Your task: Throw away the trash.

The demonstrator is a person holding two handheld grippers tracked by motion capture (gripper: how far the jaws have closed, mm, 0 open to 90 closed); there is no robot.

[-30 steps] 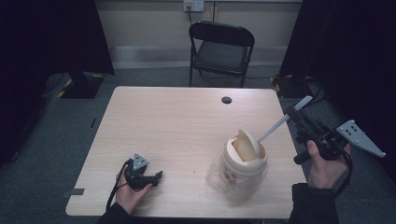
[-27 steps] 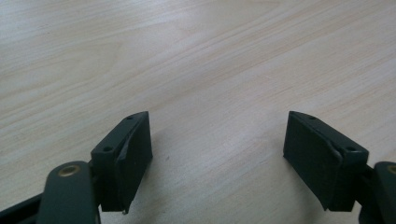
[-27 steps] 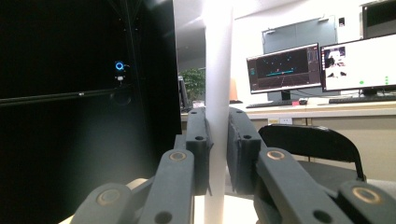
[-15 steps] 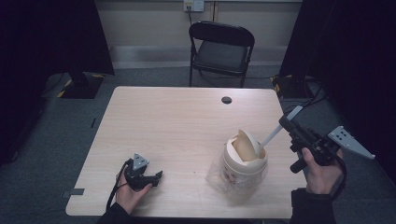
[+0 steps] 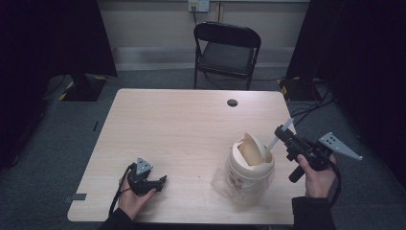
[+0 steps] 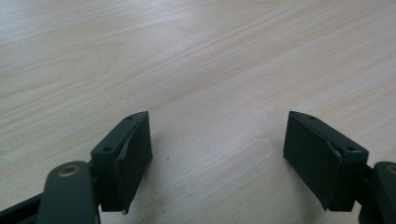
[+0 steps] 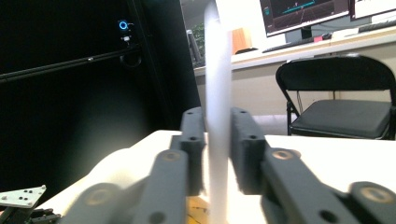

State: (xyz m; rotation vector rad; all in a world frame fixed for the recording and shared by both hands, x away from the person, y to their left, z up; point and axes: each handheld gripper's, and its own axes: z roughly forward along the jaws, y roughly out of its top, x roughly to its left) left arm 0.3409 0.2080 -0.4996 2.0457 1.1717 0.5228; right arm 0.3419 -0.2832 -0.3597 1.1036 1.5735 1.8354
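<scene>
Right gripper (image 5: pixel 283 135) clamped on a thin white stick (image 5: pixel 280 134), tip angled at the swing-lid bin (image 5: pixel 250 165) near the table's (image 5: pixel 182 124) right edge. Left gripper (image 5: pixel 152 182) spread, empty, resting. Risk judged: stick missing the flap, nudging the light bin off.

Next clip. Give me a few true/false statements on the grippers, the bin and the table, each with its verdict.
1. The right gripper is shut on a white stick. True.
2. The left gripper holds a cloth. False: its jaws stand open over bare table.
3. The bin lies tipped on its side. False: it stands upright.
4. A black chair stands beyond the table. True.
5. The left gripper touches the bin. False: they are well apart.
</scene>
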